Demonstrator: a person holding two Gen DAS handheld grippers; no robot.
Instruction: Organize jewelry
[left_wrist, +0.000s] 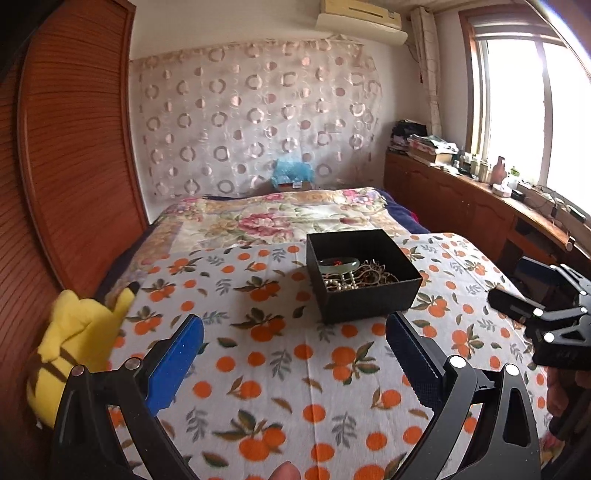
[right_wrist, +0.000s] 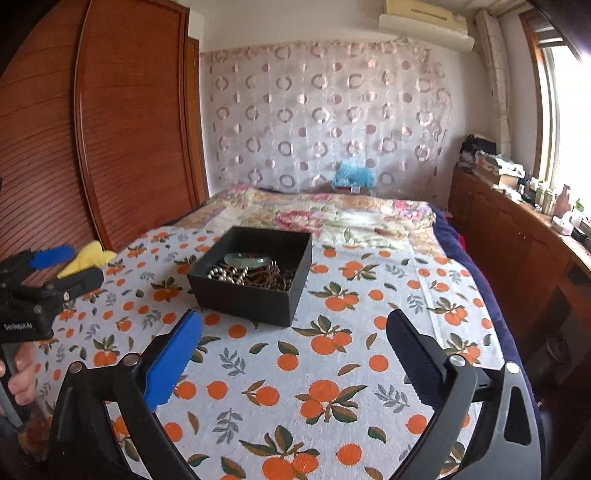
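Fingertip (left_wrist: 286, 472) only under left camera.

Left gripper (left_wrist: 295, 343) and right gripper (right_wrist: 293, 339) both gape wide, empty, angled slightly downward

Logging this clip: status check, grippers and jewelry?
Left gripper open, empty. Right gripper open, empty. Jewelry piled in black box on orange-print cloth. Nothing in the way.

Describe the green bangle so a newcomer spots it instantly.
Find the orange-print cloth covering the near end of the bed; a black open box sits on it. Inside, toward the back, lies the pale green bangle, a smooth solid ring, unlike the pearl strand and tangled chains beside it.
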